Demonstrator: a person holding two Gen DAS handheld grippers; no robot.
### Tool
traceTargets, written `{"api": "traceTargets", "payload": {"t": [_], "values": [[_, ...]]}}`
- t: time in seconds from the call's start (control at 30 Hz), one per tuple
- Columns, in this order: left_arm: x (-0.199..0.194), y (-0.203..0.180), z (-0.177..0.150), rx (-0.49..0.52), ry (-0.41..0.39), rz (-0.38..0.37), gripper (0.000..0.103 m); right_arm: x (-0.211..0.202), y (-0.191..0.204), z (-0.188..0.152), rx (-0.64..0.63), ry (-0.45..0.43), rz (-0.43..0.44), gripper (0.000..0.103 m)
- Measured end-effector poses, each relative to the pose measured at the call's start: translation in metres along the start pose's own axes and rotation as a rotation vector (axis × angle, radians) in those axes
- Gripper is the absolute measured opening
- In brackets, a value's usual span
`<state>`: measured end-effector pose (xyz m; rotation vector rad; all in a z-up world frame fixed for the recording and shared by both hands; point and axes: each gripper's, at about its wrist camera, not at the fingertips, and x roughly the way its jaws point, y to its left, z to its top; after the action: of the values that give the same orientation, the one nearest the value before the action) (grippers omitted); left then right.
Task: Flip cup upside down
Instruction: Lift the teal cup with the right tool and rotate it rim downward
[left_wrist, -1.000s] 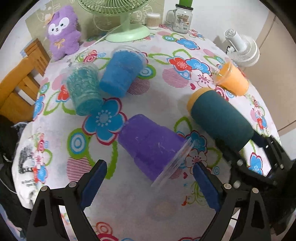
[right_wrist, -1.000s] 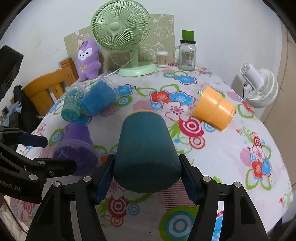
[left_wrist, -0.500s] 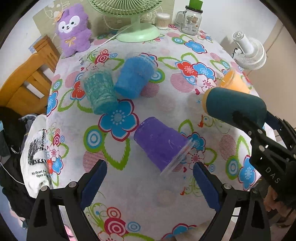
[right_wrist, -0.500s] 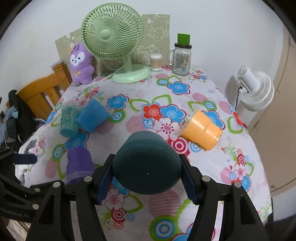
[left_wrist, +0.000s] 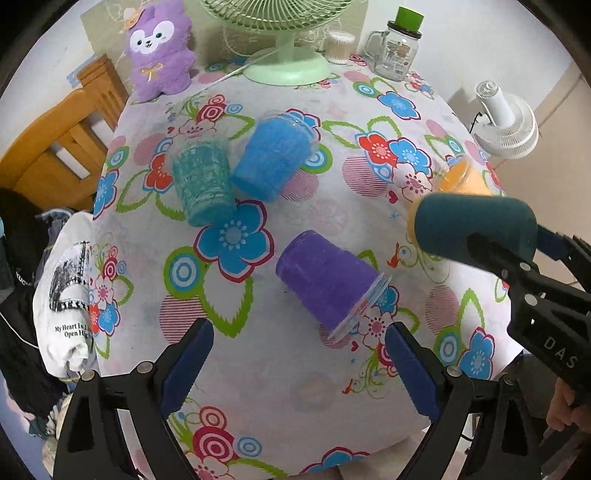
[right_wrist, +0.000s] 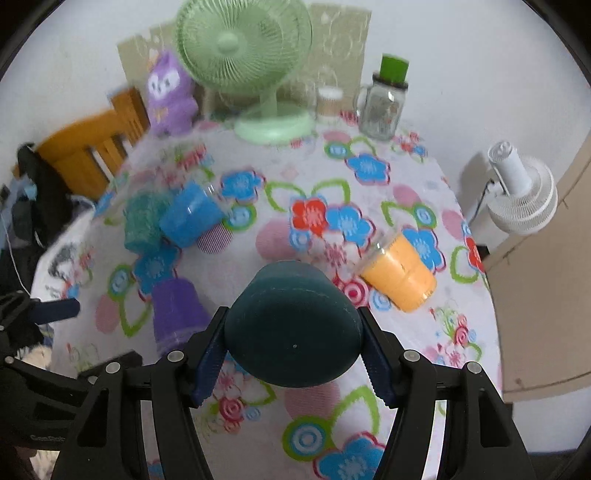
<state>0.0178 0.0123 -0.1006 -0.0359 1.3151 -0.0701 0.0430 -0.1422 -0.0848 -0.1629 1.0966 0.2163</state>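
Note:
My right gripper (right_wrist: 293, 350) is shut on a dark teal cup (right_wrist: 293, 328) and holds it in the air above the flowered table, its flat bottom facing the camera. The left wrist view shows the same cup (left_wrist: 474, 225) lying sideways in the right gripper's fingers, well above the cloth. My left gripper (left_wrist: 299, 360) is open and empty above the table's near edge, with a purple cup (left_wrist: 327, 278) lying on its side just beyond it.
A blue cup (left_wrist: 273, 158), a teal-green cup (left_wrist: 201, 182) and an orange cup (right_wrist: 397, 275) lie on their sides. A green fan (right_wrist: 255, 70), a purple plush (left_wrist: 159, 44) and a glass jar (left_wrist: 397, 48) stand at the back. A wooden chair (left_wrist: 62, 147) is at left.
My right gripper has lifted the dark teal cup higher off the table and tilted it so its bottom faces the camera. My left gripper has drawn back and up, still open.

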Motion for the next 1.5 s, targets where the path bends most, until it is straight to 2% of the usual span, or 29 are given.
{"api": "traceTargets", "payload": {"t": [0.13, 0.27, 0.63, 0.97, 1.27, 1.5], "values": [[0.000, 0.000, 0.000, -0.004, -0.007, 0.011, 0.095, 0.003, -0.003, 0.004, 0.007, 0.055, 0.007, 0.068], [0.002, 0.003, 0.002, -0.026, -0.011, 0.015, 0.095, 0.002, 0.003, 0.008, -0.048, 0.063, 0.004, 0.068], [0.008, -0.001, 0.008, -0.030, -0.022, 0.007, 0.095, 0.014, 0.012, 0.014, -0.184, 0.152, -0.004, 0.068], [0.017, 0.002, 0.010, -0.038, -0.005, 0.008, 0.095, 0.035, 0.017, 0.018, -0.230, 0.220, 0.001, 0.068], [0.025, 0.014, 0.014, -0.085, 0.007, 0.009, 0.095, 0.057, 0.023, 0.024, -0.256, 0.281, 0.023, 0.068], [0.027, 0.022, 0.018, -0.127, 0.014, -0.017, 0.095, 0.068, 0.027, 0.037, -0.269, 0.290, 0.030, 0.068]]}}
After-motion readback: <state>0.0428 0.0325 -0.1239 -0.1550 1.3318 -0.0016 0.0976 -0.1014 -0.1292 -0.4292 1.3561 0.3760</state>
